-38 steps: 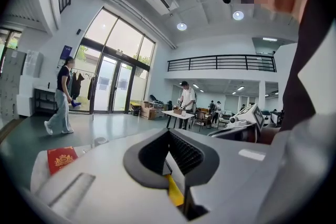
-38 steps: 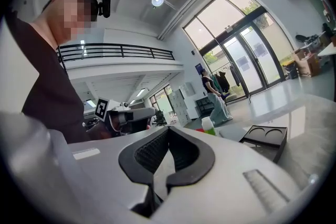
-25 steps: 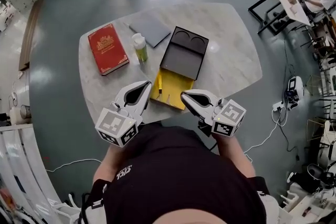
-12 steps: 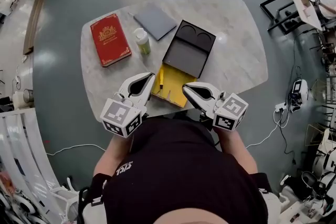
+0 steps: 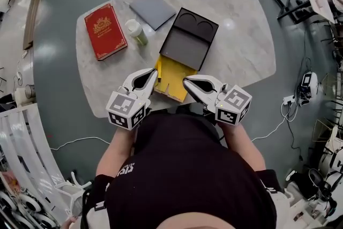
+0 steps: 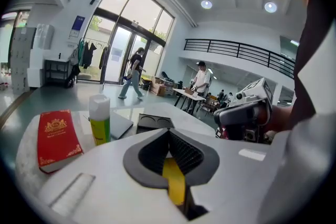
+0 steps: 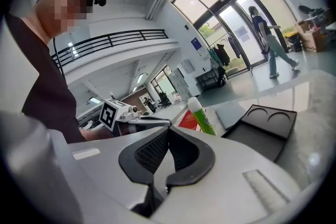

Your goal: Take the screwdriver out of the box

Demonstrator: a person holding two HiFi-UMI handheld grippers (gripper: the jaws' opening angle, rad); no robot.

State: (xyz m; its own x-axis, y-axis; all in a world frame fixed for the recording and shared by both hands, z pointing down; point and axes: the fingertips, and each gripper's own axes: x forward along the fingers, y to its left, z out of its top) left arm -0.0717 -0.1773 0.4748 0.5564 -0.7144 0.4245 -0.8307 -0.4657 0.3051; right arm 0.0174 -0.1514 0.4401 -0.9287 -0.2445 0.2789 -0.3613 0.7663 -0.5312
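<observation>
Reaching step, likely: left gripper and right gripper, both closed and empty, flank the yellow box. Screwdriver lies inside, left side. Next: open 1 gripper, straddle shaft.

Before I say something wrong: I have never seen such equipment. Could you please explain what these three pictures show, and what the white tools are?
A person holds two hand tools, each with two jaws: the left gripper and the right gripper. One picture comes from a camera on the person's head, looking down. The other two come from a camera on each gripper. On the marble table are a red book, a gray pad, a small green bottle, a black tray and an open yellow box. Both grippers are shut and hold nothing; they hover beside the yellow box.
</observation>
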